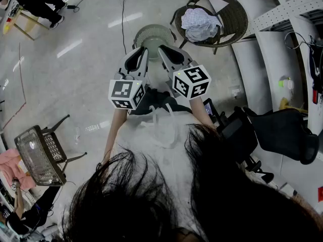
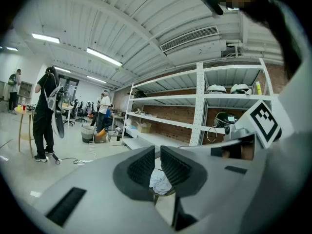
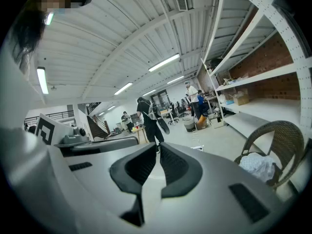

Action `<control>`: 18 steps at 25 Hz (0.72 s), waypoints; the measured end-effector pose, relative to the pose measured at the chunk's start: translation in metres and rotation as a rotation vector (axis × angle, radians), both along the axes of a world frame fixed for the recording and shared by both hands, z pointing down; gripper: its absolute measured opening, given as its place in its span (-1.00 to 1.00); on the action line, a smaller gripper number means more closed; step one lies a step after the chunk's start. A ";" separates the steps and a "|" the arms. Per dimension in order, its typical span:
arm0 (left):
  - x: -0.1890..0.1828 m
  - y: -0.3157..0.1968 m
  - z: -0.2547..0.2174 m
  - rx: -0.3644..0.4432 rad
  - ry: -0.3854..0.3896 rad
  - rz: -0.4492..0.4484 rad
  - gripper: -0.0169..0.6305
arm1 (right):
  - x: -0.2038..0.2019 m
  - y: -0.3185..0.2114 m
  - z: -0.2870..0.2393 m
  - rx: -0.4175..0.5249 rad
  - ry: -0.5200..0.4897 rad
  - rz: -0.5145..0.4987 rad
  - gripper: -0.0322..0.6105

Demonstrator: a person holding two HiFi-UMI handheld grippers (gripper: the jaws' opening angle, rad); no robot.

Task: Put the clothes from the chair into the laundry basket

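Observation:
A heap of white and pale clothes (image 1: 199, 24) lies on the seat of a brown wicker chair (image 1: 233, 15) at the top right of the head view. To the chair's left, on the floor, stands a round pale green laundry basket (image 1: 154, 36). Both grippers are held side by side in front of me, pointing toward the basket. My left gripper (image 1: 143, 50) is shut and holds nothing; through its narrow slit the clothes (image 2: 160, 181) show far off. My right gripper (image 1: 162, 50) is also shut and empty, with the chair (image 3: 273, 140) and clothes (image 3: 258, 165) to its right.
White shelving (image 1: 282, 14) runs along the right. A black office chair (image 1: 282, 135) stands at my right. A wire mesh basket (image 1: 38, 155) on a frame sits at the left, with pink cloth (image 1: 10, 165) beside it. Cables (image 1: 122, 14) trail over the glossy floor. People (image 2: 46, 113) stand far off.

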State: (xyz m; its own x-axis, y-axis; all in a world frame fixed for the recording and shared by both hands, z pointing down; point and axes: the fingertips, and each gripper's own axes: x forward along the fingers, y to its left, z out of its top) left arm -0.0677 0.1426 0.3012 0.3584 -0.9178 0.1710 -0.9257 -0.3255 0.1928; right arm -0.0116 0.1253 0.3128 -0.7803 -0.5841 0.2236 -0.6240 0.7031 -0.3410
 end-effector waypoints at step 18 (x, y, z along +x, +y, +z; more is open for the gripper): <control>-0.038 -0.018 0.017 -0.025 0.013 0.039 -0.80 | -0.021 -0.024 0.016 -0.012 0.017 0.073 -0.77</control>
State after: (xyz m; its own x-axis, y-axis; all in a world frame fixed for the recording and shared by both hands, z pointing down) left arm -0.1057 0.1243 0.3181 0.3958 -0.8986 0.1894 -0.9099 -0.3559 0.2131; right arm -0.0321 0.1015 0.3292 -0.7318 -0.6363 0.2439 -0.6791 0.6513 -0.3386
